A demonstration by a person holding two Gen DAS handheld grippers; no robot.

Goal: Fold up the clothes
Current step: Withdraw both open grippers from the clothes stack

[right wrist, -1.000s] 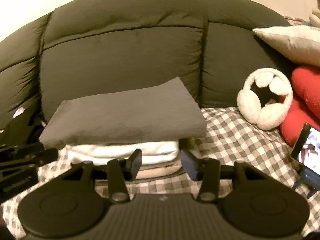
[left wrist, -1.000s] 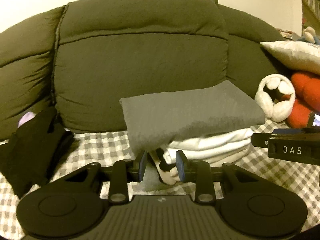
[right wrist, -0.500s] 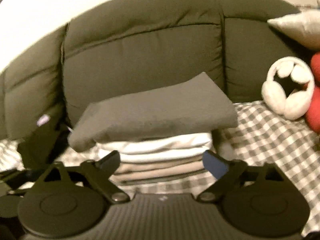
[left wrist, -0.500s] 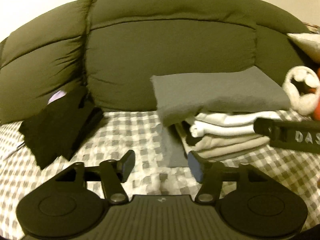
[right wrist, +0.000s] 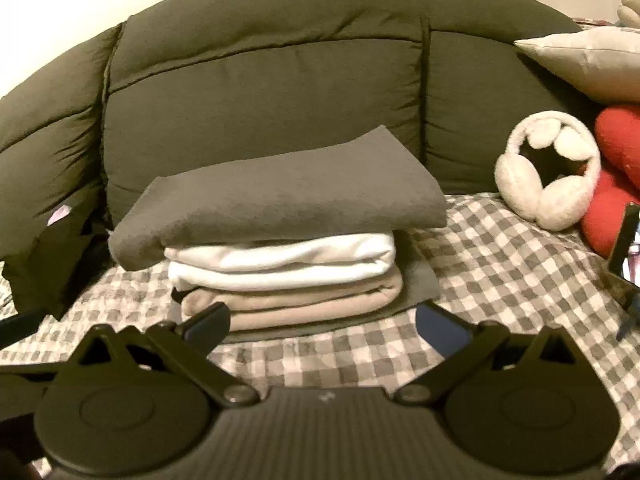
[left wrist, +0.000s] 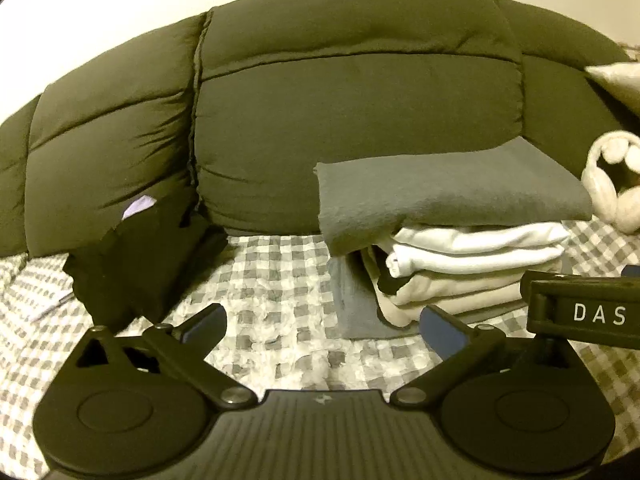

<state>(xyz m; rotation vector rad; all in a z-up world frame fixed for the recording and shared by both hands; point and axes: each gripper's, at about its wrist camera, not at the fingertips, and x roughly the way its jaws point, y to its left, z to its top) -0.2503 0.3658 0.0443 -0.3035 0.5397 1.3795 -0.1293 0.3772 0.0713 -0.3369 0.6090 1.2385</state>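
Note:
A stack of folded clothes rests on the checkered sofa cover (left wrist: 272,280): a grey folded garment (right wrist: 280,188) on top, white (right wrist: 280,264) and beige (right wrist: 300,300) pieces beneath. In the left wrist view the grey garment (left wrist: 440,192) sits to the right. My left gripper (left wrist: 322,322) hovers over the cover left of the stack, jaws opening, nothing between them. My right gripper (right wrist: 324,322) stands open just in front of the stack, empty. A crumpled black garment (left wrist: 140,264) lies at the left against the backrest.
The dark green sofa backrest (right wrist: 260,92) closes off the rear. White fluffy earmuffs (right wrist: 548,168), a red plush (right wrist: 616,160) and a pale pillow (right wrist: 580,60) crowd the right side. A dark phone-like object (right wrist: 624,240) stands at the far right.
Both grippers' jaws spread from nearly shut to wide and drew back from the stack. The left view swung left, so the stack now sits to its right.

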